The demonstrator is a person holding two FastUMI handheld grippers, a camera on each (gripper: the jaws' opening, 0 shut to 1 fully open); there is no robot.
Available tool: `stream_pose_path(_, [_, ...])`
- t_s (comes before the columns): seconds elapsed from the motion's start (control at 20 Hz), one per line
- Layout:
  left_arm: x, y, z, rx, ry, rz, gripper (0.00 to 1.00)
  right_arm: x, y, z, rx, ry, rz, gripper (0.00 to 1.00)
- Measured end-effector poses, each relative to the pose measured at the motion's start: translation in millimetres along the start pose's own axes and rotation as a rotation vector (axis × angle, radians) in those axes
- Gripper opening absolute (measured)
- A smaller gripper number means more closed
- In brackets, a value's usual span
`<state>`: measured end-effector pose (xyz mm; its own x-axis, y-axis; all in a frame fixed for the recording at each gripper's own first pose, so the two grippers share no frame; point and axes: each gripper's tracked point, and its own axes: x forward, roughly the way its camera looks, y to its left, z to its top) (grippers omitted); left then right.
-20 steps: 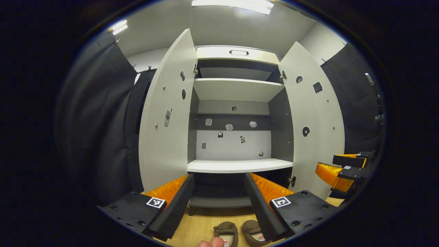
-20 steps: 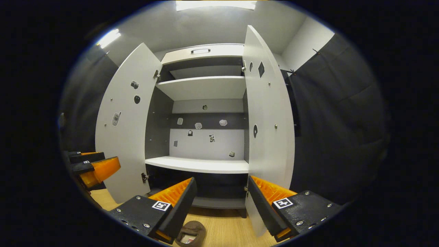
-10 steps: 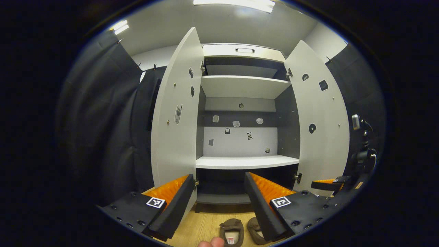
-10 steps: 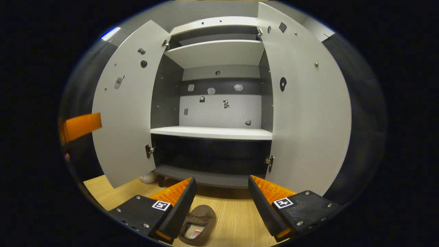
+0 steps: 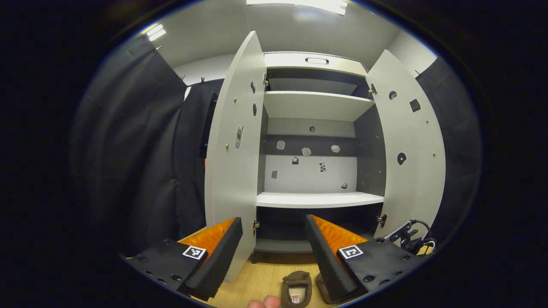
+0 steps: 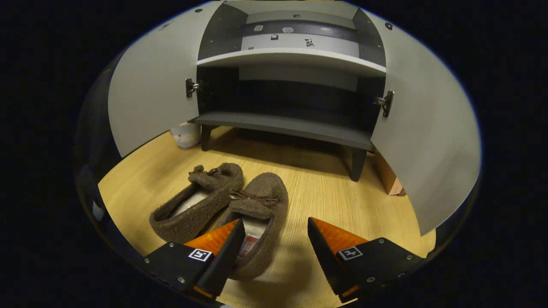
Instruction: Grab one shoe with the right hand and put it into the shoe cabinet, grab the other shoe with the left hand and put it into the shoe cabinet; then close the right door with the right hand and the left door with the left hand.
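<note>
A: Where are the shoes?

B: Both lie on the floor in front of the cabinet, side by side and touching, toes toward it. In the right gripper view the right shoe sits just beside the right hand-held gripper, whose fingers are spread wide with nothing between them; the left shoe is next to it.

A: And the cabinet?

B: The left door and right door stand open, shelves bare.

A: The other one?

B: The left hand-held gripper is wide open too, empty, pointing at the cabinet.
</note>
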<state>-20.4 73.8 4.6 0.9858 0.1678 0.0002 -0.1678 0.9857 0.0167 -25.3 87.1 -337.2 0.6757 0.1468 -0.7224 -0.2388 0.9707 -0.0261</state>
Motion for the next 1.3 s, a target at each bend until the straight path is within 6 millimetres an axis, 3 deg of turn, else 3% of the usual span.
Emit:
stream_pose_path(0.1, [0,2,2,0.006,-0.008,0.002,0.96,11,-8,-5,-0.011,0.028,-0.019,0.91])
stream_pose_path(0.25, [2,2,3,0.007,-0.014,-0.002,0.96,37,-3,-3,0.030,0.039,0.001,0.89])
stream_pose_path(0.35, [3,5,3,0.015,-0.009,0.010,0.96,58,-15,-1,0.019,0.047,-0.033,0.80])
stream_pose_path(0.65, [3,10,0,0.026,0.005,0.026,0.96,86,-10,0,0.043,0.037,0.022,0.60])
stream_pose_path(0.75, [1,12,2,0.030,0.000,0.031,0.96,84,-3,-4,0.044,0.049,0.055,0.47])
stream_pose_path(0.8, [0,13,3,0.031,-0.002,0.035,0.99,85,-2,-7,0.040,0.050,0.060,0.34])
stream_pose_path(0.95, [-1,14,2,0.025,0.002,0.040,0.96,83,-5,-5,0.040,0.042,0.063,0.25])
stream_pose_path(1.1, [-5,13,2,0.021,0.003,0.036,0.96,80,-17,1,0.030,0.004,0.010,0.06])
stream_pose_path(1.2, [-6,15,5,0.026,-0.007,0.039,0.99,69,-19,14,0.046,-0.049,-0.010,0.06])
stream_pose_path(1.3, [-5,14,2,0.019,-0.002,0.031,0.94,49,-19,30,0.066,-0.092,-0.011,0.05])
